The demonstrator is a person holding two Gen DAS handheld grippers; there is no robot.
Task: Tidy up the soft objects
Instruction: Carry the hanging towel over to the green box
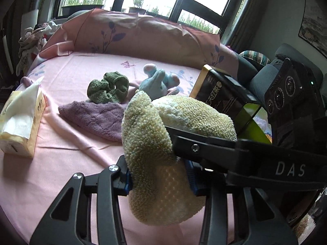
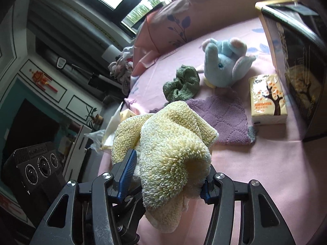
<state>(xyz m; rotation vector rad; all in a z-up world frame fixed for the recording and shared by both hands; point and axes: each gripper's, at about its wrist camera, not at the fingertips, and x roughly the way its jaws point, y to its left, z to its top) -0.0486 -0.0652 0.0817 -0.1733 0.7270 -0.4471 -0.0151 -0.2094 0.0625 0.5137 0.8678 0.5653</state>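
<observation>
Yellow towel (image 1: 155,143): fluffy one, bunched up and held off the bed between both grippers, so it's right up at both cameras
Left gripper (image 1: 159,177): jaws clamped on one end of the yellow towel
Right gripper (image 2: 165,175): jaws closed on the other end, towel bulging out over the blue pads (image 2: 127,169)
Purple towel (image 2: 220,118): lying flat on the pink bed (image 2: 265,173), around the middle
Green scrunchie (image 1: 108,87): touching the purple towel's far edge
Blue elephant plush (image 2: 222,61): further back, toward the pillow (image 1: 143,32) end
Tissue pack (image 2: 267,100): just beside the purple towel, near the dark box (image 2: 296,61)
Tissue box (image 1: 22,120): over by the bed's edge
</observation>
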